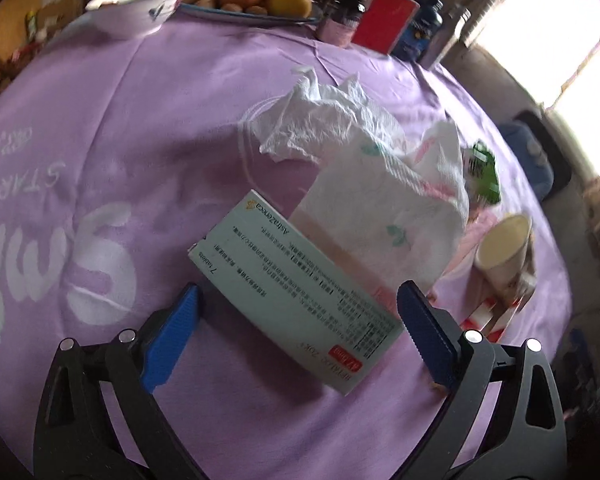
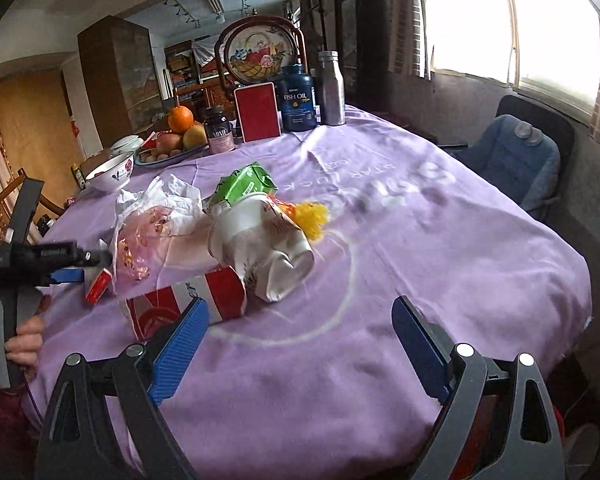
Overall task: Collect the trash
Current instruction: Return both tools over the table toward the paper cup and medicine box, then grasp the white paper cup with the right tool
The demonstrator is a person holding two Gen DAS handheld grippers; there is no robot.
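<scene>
Grippers over a cluttered worktop. Left gripper [image 1: 298, 332] stands spread, a pale medicine box [image 1: 292, 292] between its blue pads [image 1: 172, 340] without clear contact; whether it lies on the cloth cannot be told. Right gripper [image 2: 296, 346] is spread wide and holds nothing. Trash sits mid-worktop: crumpled tissue [image 1: 332, 120], clear plastic bag [image 2: 140, 236], green carton [image 2: 246, 186], crushed paper cup [image 2: 260, 240], red-and-white cup [image 2: 196, 300] on its side. A lilac cloth [image 2: 420, 260] with white lettering covers the worktop. At its far edge stand a fruit plate [image 2: 172, 152], bowl [image 2: 110, 172], supplement bottles [image 2: 298, 98] and a red box [image 2: 258, 112]. Bright windows [image 2: 520, 20] and a padded chair [image 2: 512, 152] lie beyond.
</scene>
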